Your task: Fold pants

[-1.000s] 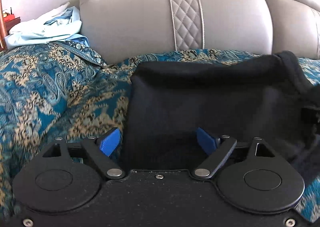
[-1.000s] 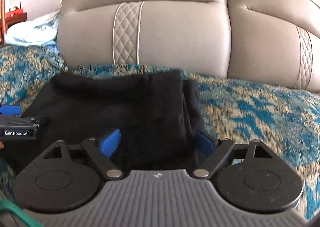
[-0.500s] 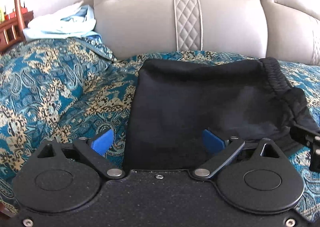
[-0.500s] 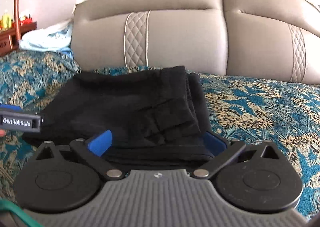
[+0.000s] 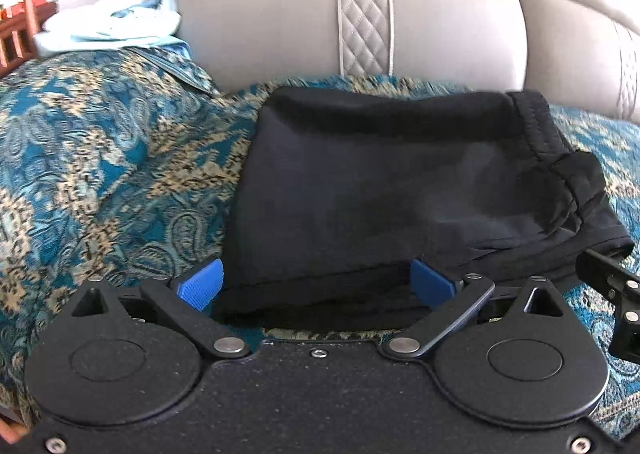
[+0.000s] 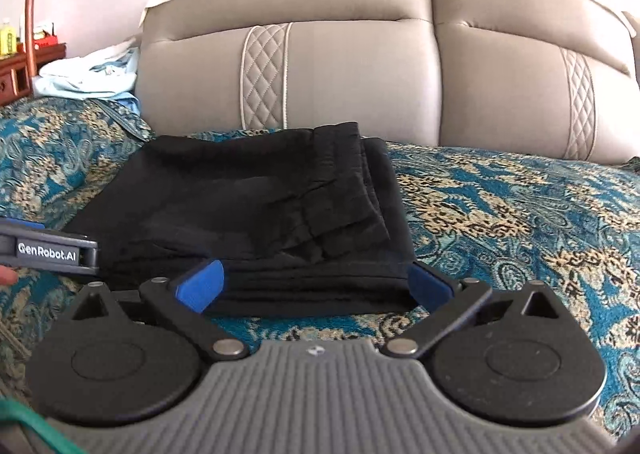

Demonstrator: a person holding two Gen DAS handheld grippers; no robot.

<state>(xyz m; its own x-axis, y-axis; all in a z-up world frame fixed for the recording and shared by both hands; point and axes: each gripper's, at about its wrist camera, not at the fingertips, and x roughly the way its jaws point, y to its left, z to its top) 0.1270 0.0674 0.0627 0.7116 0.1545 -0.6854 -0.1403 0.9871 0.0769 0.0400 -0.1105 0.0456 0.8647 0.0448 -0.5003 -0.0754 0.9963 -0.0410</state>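
the folded black pants [image 6: 256, 214] lay on the patterned bedspread [image 6: 520, 222], just ahead of both claws, long axis across them. the left gripper [image 5: 316, 286] and right gripper [image 6: 316, 284] were spread wide, holding nothing, about equally near.

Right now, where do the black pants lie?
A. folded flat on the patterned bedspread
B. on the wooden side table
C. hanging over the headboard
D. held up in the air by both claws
A: the pants rest as a folded stack on the bedspread, in front of the headboard.
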